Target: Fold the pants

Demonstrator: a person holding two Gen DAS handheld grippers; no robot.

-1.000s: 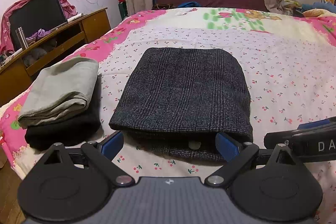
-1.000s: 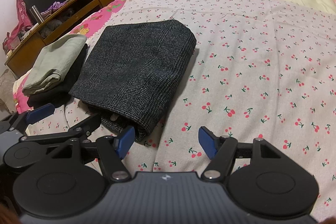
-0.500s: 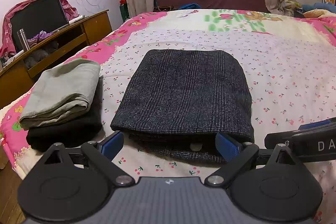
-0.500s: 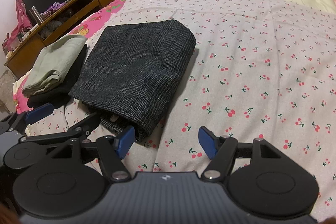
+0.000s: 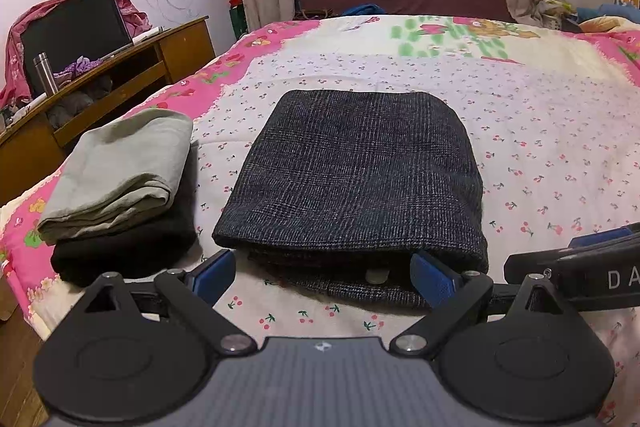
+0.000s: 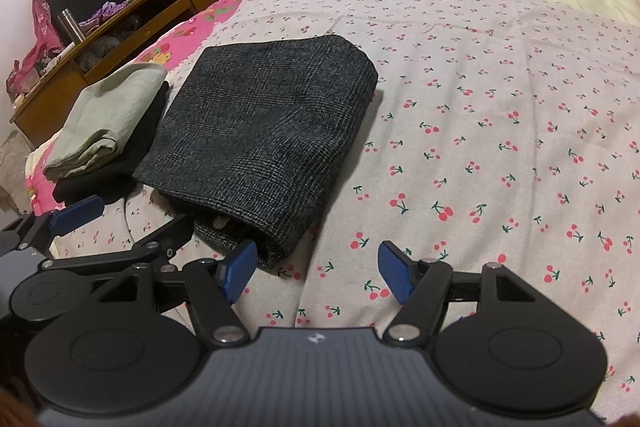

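Almost nothing has changed in the last second, so the fold looks finished. Left of the dark pants (image 5: 352, 171), a green-and-black pile (image 5: 120, 187) lies close. The left gripper (image 5: 322, 273) gapes empty at their near edge; the right gripper (image 6: 318, 269), equally wide, faces bare bedspread (image 6: 500, 115)

Folded pants (image 5: 352, 171): dark grey, fine pale check. Bedsheet (image 6: 500, 131): white with red cherry print, pink floral border at left edge. Folded stack (image 5: 120, 163) near left edge: sage green over black. Fingertips (image 6: 394, 273): blue.
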